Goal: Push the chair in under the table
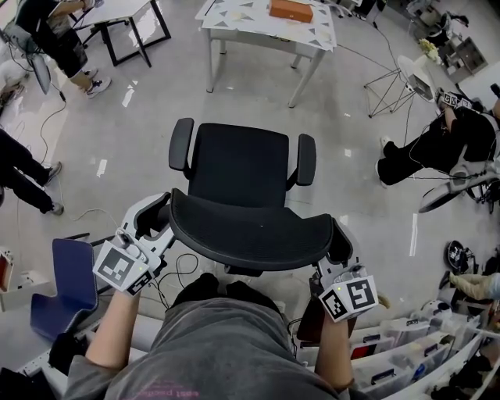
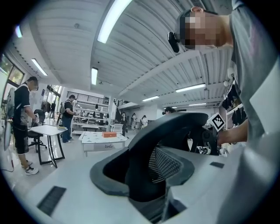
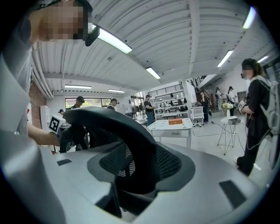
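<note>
A black mesh office chair (image 1: pixel 242 168) stands on the grey floor, its seat facing a white table (image 1: pixel 234 19) at the top of the head view. The backrest's curved top rim (image 1: pixel 250 234) lies closest to me. My left gripper (image 1: pixel 160 219) straddles the rim's left end and my right gripper (image 1: pixel 337 244) its right end. In the left gripper view the rim (image 2: pixel 151 153) runs into the gap between the jaws (image 2: pixel 144 177). The right gripper view shows the same (image 3: pixel 135 175), with mesh (image 3: pixel 168 162) visible beside the frame. Both grippers look open around the rim.
An orange box (image 1: pixel 291 9) lies on the white table. A blue chair (image 1: pixel 66 281) sits low at the left, storage bins (image 1: pixel 414 351) at the bottom right. People stand or sit at both sides (image 1: pixel 437 148). Cables (image 1: pixel 180 269) trail on the floor under the chair.
</note>
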The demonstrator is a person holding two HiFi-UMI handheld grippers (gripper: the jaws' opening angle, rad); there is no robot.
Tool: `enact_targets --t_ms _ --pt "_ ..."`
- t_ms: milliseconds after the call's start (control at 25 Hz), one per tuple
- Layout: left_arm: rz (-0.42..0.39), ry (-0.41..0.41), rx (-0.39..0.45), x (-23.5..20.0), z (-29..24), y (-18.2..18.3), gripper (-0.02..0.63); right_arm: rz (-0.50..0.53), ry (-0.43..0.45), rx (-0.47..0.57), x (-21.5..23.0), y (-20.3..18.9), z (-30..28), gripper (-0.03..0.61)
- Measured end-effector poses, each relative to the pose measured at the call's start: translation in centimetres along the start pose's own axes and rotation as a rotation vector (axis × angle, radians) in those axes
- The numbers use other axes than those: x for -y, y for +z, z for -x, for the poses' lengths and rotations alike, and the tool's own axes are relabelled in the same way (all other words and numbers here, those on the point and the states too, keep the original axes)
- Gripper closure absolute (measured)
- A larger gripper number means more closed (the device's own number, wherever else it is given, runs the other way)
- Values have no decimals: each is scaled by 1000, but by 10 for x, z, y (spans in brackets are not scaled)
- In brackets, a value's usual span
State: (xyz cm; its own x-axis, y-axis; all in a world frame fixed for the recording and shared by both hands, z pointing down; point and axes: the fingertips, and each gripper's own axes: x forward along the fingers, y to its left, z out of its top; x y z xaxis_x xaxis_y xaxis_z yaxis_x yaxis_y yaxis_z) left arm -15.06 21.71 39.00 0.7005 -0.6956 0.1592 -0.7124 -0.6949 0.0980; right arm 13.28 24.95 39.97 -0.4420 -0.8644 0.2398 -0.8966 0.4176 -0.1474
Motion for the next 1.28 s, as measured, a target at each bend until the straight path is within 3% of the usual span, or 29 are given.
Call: enact_targets --t_ms 80,160,600,1280 --pt "20 12 -14 -6 -4 -2 412 5 3 -5 1 1 -4 377" --pt "31 21 -41 -11 -10 -4 351 13 4 -10 1 2 -7 371" --pt "-4 -25 -71 -27 -27 -2 365 43 -43 -13 2 4 -24 371" --pt "-31 -69 -65 -73 -70 11 371 29 -195 36 19 16 -69 371"
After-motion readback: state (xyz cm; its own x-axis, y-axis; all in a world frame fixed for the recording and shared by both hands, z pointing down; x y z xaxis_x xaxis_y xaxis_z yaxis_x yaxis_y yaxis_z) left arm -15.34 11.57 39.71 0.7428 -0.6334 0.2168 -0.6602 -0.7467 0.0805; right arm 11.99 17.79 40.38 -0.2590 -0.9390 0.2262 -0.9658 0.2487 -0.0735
